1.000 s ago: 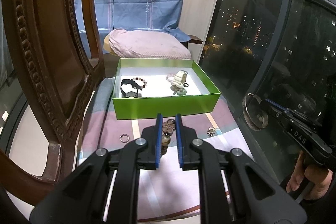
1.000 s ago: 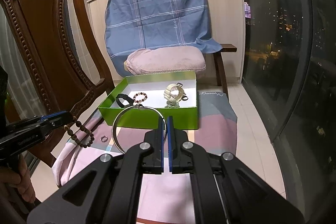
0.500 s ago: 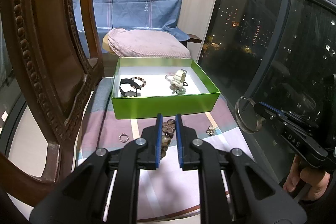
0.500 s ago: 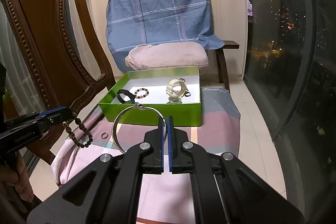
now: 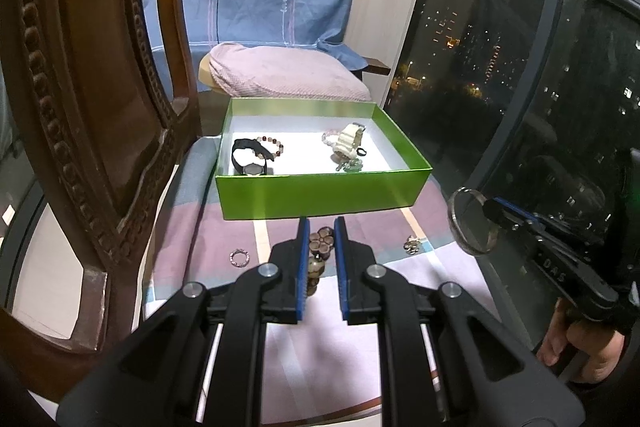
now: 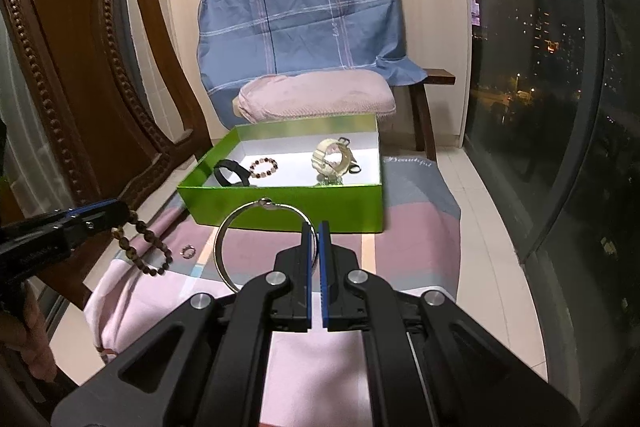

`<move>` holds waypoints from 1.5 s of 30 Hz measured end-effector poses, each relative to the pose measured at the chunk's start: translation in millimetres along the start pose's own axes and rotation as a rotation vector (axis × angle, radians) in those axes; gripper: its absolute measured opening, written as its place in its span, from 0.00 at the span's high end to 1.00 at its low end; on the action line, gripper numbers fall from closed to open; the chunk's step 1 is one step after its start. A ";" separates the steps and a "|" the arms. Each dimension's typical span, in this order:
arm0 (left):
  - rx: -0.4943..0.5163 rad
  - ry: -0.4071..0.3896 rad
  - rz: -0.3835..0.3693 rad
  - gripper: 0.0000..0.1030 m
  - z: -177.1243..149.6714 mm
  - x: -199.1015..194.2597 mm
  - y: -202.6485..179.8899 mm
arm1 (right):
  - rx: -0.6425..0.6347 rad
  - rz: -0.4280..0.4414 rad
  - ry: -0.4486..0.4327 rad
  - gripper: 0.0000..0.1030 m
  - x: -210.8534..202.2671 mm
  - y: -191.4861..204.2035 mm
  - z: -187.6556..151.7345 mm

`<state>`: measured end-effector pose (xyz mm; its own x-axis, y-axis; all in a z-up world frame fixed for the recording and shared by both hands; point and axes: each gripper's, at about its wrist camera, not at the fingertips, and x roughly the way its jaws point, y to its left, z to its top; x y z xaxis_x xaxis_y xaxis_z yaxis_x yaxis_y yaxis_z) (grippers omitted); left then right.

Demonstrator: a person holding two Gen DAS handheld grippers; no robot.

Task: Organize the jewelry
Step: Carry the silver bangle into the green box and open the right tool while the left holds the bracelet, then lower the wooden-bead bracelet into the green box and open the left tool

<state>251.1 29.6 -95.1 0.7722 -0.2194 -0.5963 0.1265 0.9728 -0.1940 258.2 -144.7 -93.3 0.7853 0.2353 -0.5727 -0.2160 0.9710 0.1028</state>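
A green box (image 5: 320, 193) (image 6: 280, 205) with a white floor sits on the striped cloth. It holds a black watch (image 5: 248, 159), a bead bracelet (image 5: 272, 147) and a cream watch (image 5: 350, 141). My left gripper (image 5: 321, 239) is shut on a brown wooden bead bracelet (image 5: 318, 259), which hangs from it in the right wrist view (image 6: 146, 247). My right gripper (image 6: 315, 239) is shut on a thin silver bangle (image 6: 226, 239), also seen in the left wrist view (image 5: 460, 223). Both are held in front of the box.
A small ring (image 5: 239, 259) (image 6: 187, 251) and a small silver charm (image 5: 411, 243) lie on the cloth (image 6: 408, 255). A carved wooden chair back (image 5: 80, 107) stands at the left. A pink cushion (image 6: 316, 99) lies behind the box. A dark window (image 6: 560, 107) is on the right.
The right gripper with the silver bangle has drifted left and a little toward the box. The left gripper still holds the bead bracelet in about the same place.
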 end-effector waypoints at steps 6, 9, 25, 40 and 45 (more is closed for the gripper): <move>0.000 -0.014 -0.007 0.88 4.6 -0.9 0.9 | 0.013 -0.004 -0.019 0.96 25.7 -3.4 13.8; -0.001 -0.008 -0.008 0.88 4.4 1.3 2.0 | 0.006 -0.005 -0.048 0.96 50.4 -7.9 37.7; -0.011 0.020 0.010 0.88 6.6 6.0 6.7 | 0.132 -0.101 -0.007 0.49 112.5 -36.5 56.5; -0.014 -0.002 0.003 0.88 50.9 46.0 -14.5 | 0.241 -0.084 -0.095 0.16 28.2 -73.9 32.2; 0.021 0.004 0.049 0.88 97.4 89.2 -22.2 | 0.250 -0.080 -0.082 0.16 30.0 -75.6 30.8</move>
<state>377.8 -4.2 -68.2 0.7752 -0.1714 -0.6080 0.1017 0.9838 -0.1477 316.0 -209.7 -93.1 0.8406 0.1499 -0.5204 -0.0092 0.9647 0.2630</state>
